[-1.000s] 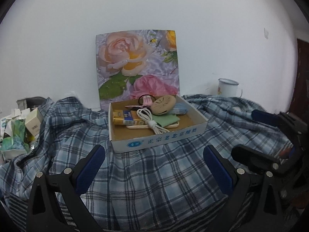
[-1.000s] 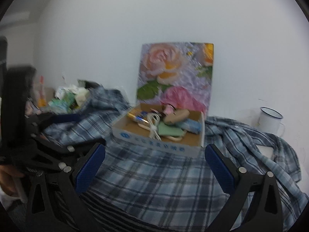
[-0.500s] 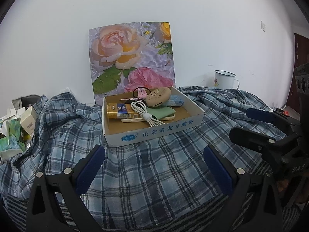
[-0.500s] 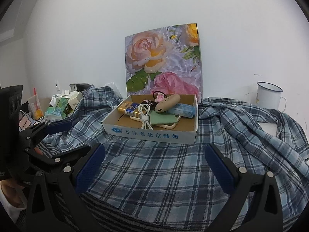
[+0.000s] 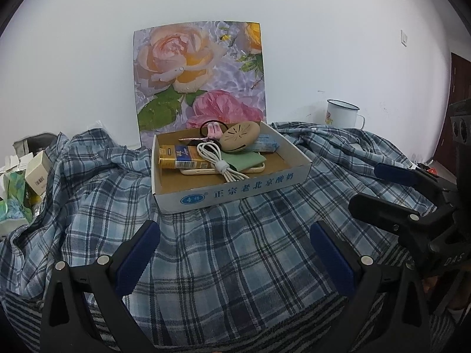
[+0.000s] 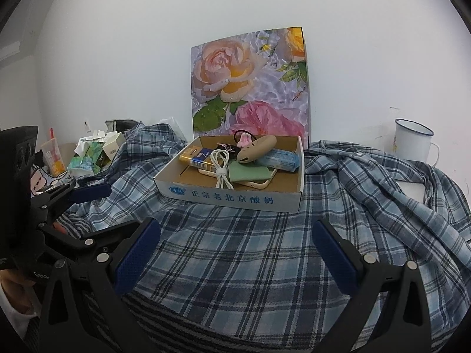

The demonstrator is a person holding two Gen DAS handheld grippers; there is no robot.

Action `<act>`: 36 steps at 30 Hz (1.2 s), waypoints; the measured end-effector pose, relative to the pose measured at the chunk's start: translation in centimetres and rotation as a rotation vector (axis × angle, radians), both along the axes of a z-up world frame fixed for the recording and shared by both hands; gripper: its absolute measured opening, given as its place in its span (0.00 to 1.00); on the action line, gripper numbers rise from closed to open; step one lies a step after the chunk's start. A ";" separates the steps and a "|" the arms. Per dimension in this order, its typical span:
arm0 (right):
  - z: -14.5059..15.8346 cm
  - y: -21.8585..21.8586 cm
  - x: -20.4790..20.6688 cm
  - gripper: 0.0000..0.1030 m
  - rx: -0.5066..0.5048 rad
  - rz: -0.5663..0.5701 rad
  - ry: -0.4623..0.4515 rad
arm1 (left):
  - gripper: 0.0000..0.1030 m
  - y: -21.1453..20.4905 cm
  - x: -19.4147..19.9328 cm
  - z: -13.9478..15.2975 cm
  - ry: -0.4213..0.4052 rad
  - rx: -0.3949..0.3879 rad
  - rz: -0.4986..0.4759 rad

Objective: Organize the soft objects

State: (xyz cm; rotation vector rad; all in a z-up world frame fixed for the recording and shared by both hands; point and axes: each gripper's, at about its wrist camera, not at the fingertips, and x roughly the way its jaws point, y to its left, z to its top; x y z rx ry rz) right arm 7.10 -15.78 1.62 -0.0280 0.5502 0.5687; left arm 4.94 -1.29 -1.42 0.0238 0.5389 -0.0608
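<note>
A blue plaid shirt lies spread over the surface, also in the right wrist view. A shallow cardboard box sits on it, also in the right wrist view, holding a white cable, a yellow-blue pack, a green cloth, a beige pod and a tissue pack. My left gripper is open and empty, above the shirt in front of the box. My right gripper is open and empty, also in front of the box.
A rose picture board leans on the white wall behind the box. A white enamel mug stands at the right. Small boxes and tissue packs are piled at the left. The right gripper shows at the left view's right edge.
Both grippers have risen and drawn a little closer to the box, which now sits lower and larger in the views. Both stay open and empty.
</note>
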 end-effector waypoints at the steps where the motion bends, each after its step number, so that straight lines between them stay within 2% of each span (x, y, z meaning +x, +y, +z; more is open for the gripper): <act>1: 0.0 0.0 0.0 1.00 0.000 0.000 -0.001 | 1.00 0.0 0.0 0.0 -0.001 0.001 0.001; 36: 0.0 -0.1 0.0 1.00 -0.028 -0.008 -0.004 | 1.00 0.0 -0.1 0.0 -0.006 0.034 0.017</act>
